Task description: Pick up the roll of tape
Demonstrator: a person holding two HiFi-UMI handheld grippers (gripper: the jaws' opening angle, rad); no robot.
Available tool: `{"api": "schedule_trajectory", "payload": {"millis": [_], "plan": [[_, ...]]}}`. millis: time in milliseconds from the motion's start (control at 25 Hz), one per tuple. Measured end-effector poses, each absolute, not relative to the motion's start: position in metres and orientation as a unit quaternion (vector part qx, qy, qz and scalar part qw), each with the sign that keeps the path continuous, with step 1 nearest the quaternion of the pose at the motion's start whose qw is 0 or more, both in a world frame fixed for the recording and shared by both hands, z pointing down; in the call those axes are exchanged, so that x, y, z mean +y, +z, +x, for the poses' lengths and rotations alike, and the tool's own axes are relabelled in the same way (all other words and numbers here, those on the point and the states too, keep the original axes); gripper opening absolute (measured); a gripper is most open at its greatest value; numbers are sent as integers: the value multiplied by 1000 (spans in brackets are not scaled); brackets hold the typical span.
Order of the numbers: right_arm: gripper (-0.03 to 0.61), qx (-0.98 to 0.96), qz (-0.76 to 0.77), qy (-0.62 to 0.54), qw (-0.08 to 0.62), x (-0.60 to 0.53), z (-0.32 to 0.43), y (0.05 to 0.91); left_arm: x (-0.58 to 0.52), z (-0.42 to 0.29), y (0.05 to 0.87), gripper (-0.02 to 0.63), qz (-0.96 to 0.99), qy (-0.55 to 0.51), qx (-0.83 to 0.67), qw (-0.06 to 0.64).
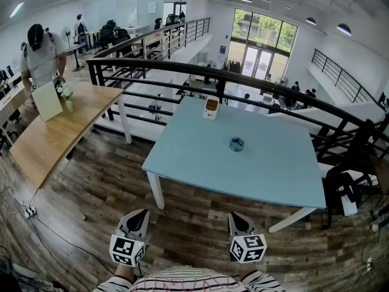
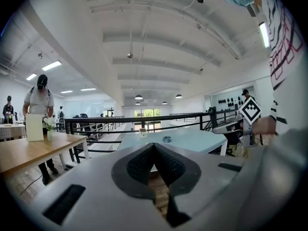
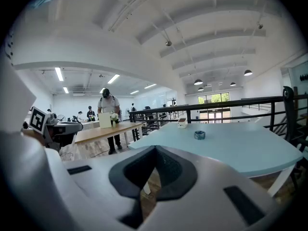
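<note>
A small dark roll of tape (image 1: 236,143) lies flat near the middle of the light blue table (image 1: 267,169). It also shows far ahead in the left gripper view as the tape roll (image 2: 166,139), and in the right gripper view as the tape roll (image 3: 199,135). Both grippers hang over the wooden floor, well short of the table's near edge. My left gripper (image 1: 141,213) is shut and holds nothing, its pads meeting at the tip (image 2: 154,145). My right gripper (image 1: 234,216) is also shut and holds nothing, its pads meeting at the tip (image 3: 155,148).
A small white and orange box (image 1: 211,108) stands at the table's far edge. A black railing (image 1: 243,81) runs behind the table. To the left is a long wooden table (image 1: 55,132) with a person standing at it. A black chair (image 1: 346,187) is at the right, and cables (image 1: 27,212) lie on the floor.
</note>
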State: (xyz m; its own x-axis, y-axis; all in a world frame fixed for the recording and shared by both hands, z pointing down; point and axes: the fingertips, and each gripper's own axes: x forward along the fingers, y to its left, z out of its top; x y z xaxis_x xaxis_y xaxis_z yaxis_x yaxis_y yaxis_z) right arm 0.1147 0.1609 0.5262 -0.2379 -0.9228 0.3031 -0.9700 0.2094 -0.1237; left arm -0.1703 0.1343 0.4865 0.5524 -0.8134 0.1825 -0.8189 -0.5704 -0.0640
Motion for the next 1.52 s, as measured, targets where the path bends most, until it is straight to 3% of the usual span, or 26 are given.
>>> {"api": "schedule_trajectory", "payload": {"millis": [600, 1520], "plan": [[31, -771, 616, 145, 68, 132, 133, 541, 121, -140, 517, 28, 891, 104, -441, 30], [31, -749, 649, 122, 48, 22, 148, 510, -15, -83, 500, 29, 931, 115, -348, 5]]}}
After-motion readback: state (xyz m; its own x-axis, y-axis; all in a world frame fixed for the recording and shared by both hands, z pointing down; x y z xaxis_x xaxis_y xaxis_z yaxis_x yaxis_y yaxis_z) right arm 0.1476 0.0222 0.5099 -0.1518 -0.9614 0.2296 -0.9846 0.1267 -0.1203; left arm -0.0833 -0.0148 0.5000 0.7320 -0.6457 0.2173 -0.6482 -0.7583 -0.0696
